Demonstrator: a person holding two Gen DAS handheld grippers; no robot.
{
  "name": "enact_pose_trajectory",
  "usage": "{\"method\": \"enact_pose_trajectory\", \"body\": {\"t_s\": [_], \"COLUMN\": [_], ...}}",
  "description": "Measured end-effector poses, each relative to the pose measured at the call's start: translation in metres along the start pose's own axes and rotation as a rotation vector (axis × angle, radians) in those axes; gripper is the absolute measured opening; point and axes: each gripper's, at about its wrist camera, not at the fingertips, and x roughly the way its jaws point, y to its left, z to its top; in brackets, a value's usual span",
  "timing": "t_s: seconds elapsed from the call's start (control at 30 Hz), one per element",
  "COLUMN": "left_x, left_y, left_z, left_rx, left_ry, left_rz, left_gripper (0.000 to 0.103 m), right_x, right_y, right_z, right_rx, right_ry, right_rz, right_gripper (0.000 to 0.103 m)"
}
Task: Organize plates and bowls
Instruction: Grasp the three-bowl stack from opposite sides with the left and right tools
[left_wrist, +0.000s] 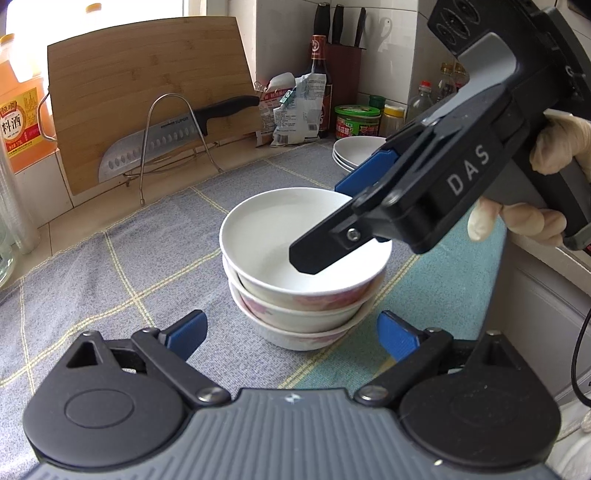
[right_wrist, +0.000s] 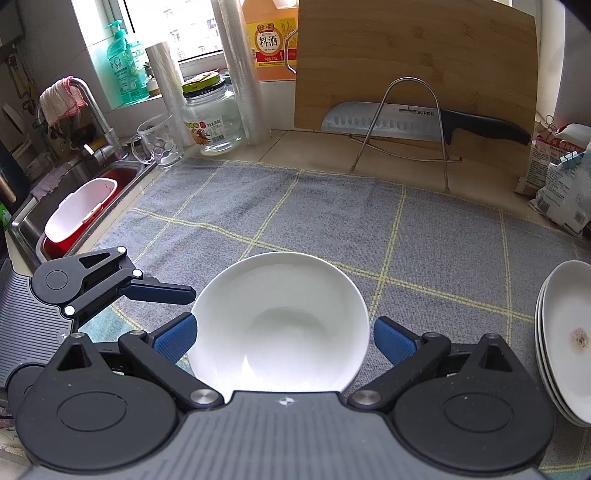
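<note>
Bowls looked done: three nested in one bowl stack on the grey checked cloth covering the surface, top bowl plain white inside, lower two w/ pink pattern outside. No loose bowl visible elsewhere.

Plates also seemed gathered: plate stack of approx three stood to the right of the bowl stack, apart from it, top plate w/ a brown stain. In the left wrist view the same pile sat behind the bowl stack, near the jars.

Right hand-held gripper was spread wide, blue pads either side of the top bowl's rim, close but not pressing, nothing gripped. Left hand-held gripper was also wide, empty, hovering just in front of the bowl stack, bowls not touched.

Judgement: sorting mostly complete, both hand-held grippers let go. Left, as far as visible: maybe nothing. The sink left of the bowl stack held a red basin and white container, unclear if those count.
</note>
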Motion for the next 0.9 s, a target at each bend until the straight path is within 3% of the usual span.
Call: {"method": "enact_pose_trajectory", "body": {"t_s": [0.57, 0.9], "left_x": [0.031, 0.049], "left_y": [0.011, 0.009], "left_z": [-0.014, -0.013], "left_rx": [0.028, 0.041], "left_ry": [0.131, 0.175], "left_rz": [-0.032, -0.054], "left_gripper": [0.098, 0.098], "right_x": [-0.016, 0.012], "right_y": [0.011, 0.0], "right_z": [-0.034, -0.061], "right_rx": [-0.037, -0.097], "right_ry": [0.01, 0.12], "right_rz": [-0.041, -0.104], "right_gripper": [0.103, 0.103]}}
